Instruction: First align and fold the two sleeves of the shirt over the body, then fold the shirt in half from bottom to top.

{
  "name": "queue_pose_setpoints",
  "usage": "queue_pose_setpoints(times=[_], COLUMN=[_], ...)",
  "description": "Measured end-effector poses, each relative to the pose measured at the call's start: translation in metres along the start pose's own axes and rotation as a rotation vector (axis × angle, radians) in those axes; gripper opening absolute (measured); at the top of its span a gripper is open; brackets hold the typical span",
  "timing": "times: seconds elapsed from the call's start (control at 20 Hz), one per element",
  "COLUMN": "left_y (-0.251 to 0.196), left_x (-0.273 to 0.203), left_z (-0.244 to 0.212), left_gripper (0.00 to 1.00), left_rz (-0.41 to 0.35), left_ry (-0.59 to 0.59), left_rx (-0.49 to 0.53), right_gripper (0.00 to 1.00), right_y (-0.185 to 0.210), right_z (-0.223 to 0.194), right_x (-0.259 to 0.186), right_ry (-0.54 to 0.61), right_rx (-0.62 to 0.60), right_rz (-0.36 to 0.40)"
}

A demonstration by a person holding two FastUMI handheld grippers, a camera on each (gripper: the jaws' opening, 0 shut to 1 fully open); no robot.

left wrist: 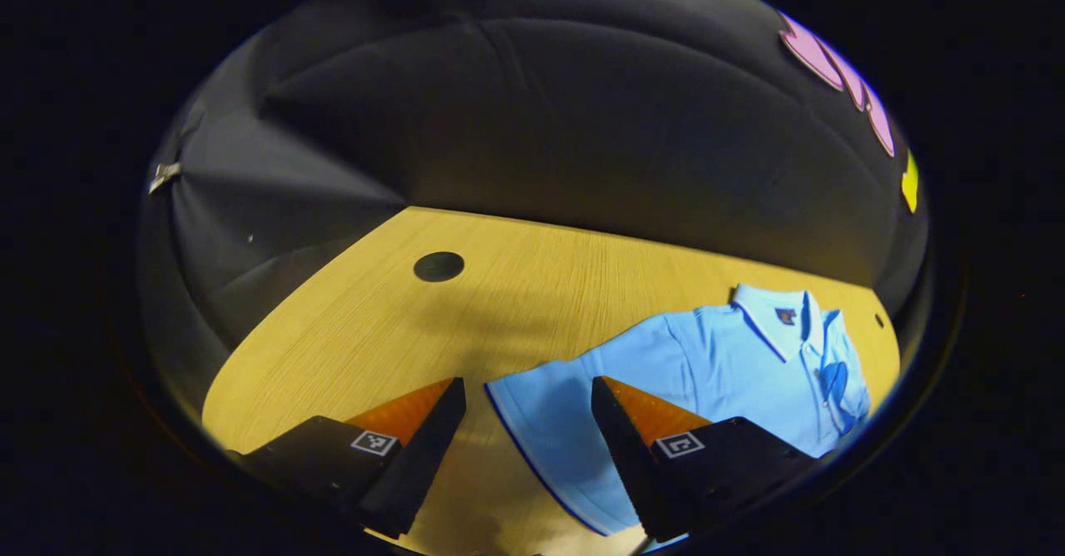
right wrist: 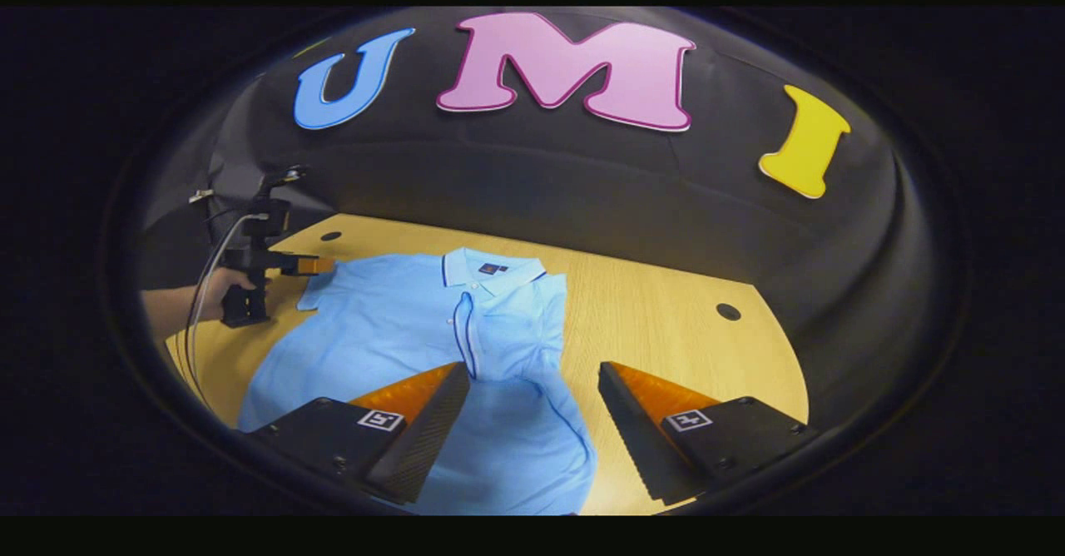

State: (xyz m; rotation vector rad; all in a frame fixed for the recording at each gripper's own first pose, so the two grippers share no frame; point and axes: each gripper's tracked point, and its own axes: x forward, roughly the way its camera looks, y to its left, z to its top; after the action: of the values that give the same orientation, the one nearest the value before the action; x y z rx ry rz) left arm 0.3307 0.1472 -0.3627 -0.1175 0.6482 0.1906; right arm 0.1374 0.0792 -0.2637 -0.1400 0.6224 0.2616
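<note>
Shirt [right wrist: 416, 331] lies flat below both parted jaws.

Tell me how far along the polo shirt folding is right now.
One sleeve already looks folded over the body of the light blue polo shirt. The other sleeve still lies spread out, with the open left gripper at it. The right gripper is open, holding nothing. Bottom-to-top fold remains.

A wooden table [left wrist: 532, 290] with round dark holes [left wrist: 438, 266] stands before black cloth [left wrist: 532, 123].
</note>
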Motion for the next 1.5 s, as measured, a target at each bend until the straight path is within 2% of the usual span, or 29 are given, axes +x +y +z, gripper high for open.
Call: queue_pose_setpoints(times=[0.05,0.3,0.55,0.6,0.7,0.85,1.05,1.25,1.3,1.35,1.5], left_y=[0.0,-0.013,-0.036,-0.039,-0.04,-0.04,-0.055,-0.101,-0.116,-0.132,-0.188], left_x=[0.004,0.004,0.003,0.001,0.0,-0.003,-0.023,-0.055,-0.062,-0.07,-0.09], left_z=[0.001,0.003,0.001,0.002,0.003,0.005,0.034,0.065,0.07,0.073,0.073], left_gripper=[0.97,0.99,0.16,0.1,0.07,0.06,0.06,0.06,0.01,0.06,0.06], left_rz=[0.005,-0.075,-0.135,-0.145,-0.139,-0.089,-0.08,-0.132,-0.144,-0.159,-0.235], left_ry=[-0.001,0.025,0.032,0.03,0.027,0.023,-0.022,-0.066,-0.074,-0.078,-0.066], left_rx=[0.027,0.075,0.051,0.041,0.024,0.042,0.042,0.021,0.033,0.044,0.044], right_gripper=[0.98,0.98,0.98,0.98,0.98,0.98,0.98,0.98,0.98,0.98,0.98], right_y=[-0.002,-0.009,-0.014,-0.016,-0.021,-0.028,-0.045,-0.06,-0.063,-0.065,-0.069], right_z=[-0.004,-0.024,-0.035,-0.036,-0.037,-0.042,-0.043,-0.046,-0.048,-0.051,-0.055], right_x=[-0.001,-0.002,0.0,0.0,-0.001,-0.006,-0.013,-0.023,-0.026,-0.028,-0.037], right_ry=[0.009,0.053,0.075,0.075,0.074,0.078,0.061,0.05,0.05,0.051,0.053], right_rx=[0.009,0.074,0.102,0.106,0.111,0.132,0.153,0.177,0.179,0.177,0.172], right_rz=[0.0,-0.01,-0.018,-0.02,-0.027,-0.034,-0.06,-0.073,-0.072,-0.07,-0.065])
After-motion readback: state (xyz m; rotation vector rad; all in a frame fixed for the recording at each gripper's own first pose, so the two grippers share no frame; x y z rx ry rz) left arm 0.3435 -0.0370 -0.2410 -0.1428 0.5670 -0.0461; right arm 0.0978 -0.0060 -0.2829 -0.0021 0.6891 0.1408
